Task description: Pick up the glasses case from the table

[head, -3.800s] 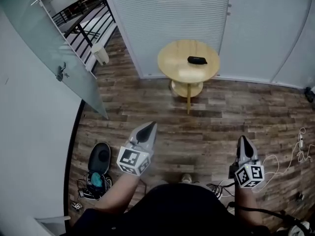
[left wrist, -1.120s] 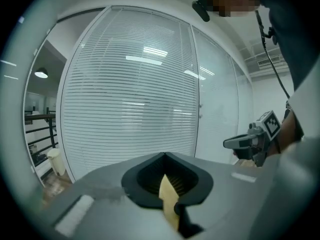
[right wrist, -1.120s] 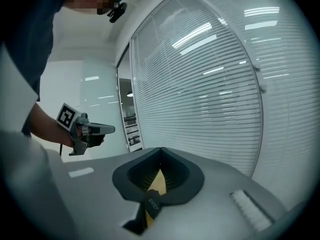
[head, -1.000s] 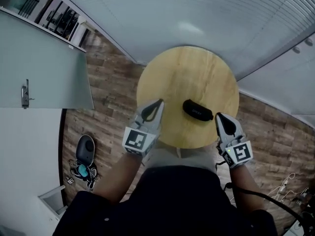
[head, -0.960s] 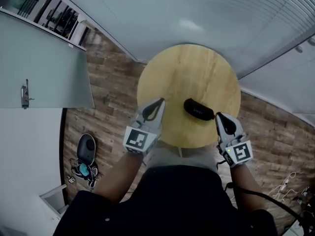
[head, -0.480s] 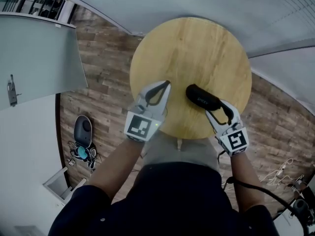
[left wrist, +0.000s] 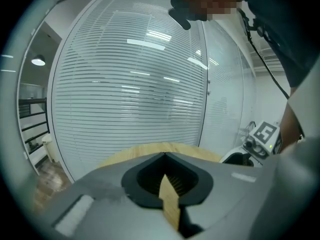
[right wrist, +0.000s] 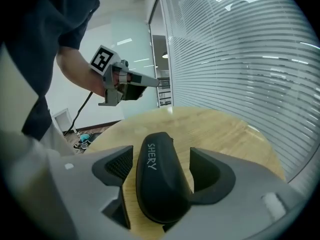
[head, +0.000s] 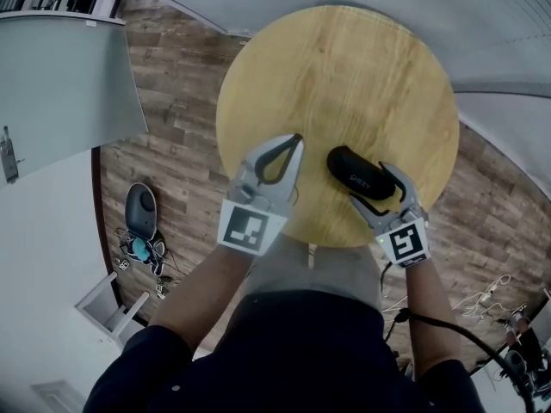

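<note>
The black glasses case (head: 351,170) lies on the round wooden table (head: 344,76), toward its near right. My right gripper (head: 368,184) is low over the table, its jaws opening, with the case's near end between them. In the right gripper view the case (right wrist: 159,194), printed with white letters, fills the gap of the right gripper (right wrist: 161,164); a slit shows on each side, so the pads do not press on it. My left gripper (head: 295,138) hovers left of the case, shut and empty; its tips (left wrist: 164,154) meet over the table (left wrist: 127,155).
Beyond the table stands a curved wall of glass with white blinds (right wrist: 240,49). On the plank floor to the left lie a dark bag (head: 138,209) and a white box (head: 108,304); cables (head: 486,304) trail at the right. The table's near edge (head: 310,241) touches my body.
Both grippers have come down toward the table. The right gripper went from shut to wide and slid forward so that the case's near end sits between its jaws.
</note>
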A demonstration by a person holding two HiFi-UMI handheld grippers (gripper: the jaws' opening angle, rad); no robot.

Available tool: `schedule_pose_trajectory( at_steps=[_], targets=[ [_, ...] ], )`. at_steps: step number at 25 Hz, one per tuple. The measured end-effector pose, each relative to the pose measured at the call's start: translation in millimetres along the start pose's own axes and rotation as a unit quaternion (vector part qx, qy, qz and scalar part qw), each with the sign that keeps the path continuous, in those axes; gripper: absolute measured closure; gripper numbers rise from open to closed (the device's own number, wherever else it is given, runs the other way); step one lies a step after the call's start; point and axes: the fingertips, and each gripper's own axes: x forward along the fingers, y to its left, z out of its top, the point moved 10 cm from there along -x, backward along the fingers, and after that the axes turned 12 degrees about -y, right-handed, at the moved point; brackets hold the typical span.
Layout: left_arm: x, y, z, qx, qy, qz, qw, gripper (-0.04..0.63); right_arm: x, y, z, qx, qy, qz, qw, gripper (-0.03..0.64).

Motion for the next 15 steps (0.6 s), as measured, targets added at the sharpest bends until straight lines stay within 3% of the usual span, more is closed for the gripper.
schedule_pose_trajectory(
  at_steps=[4, 9, 15],
  targets=[
    [6.9, 7.2, -10.7, -0.003, 0.01, -0.004, 0.9999, 0.592, 19.9, -4.5, -8.0, 0.016, 0.0, -0.003, 1.0, 0.253],
    [10.8, 10.6, -17.4, -0.015, 0.006, 0.006, 0.9999, 0.592, 35.4, -6.9, -10.3, -0.024, 0.024, 0.017, 0.999, 0.238],
    [1.2, 16.3, -20.7, -0.013, 0.019, 0.015, 0.9996, 0.592, 55.1, -3.7, -5.0, -0.038, 0.05, 0.028, 0.998, 0.236]
  ],
)
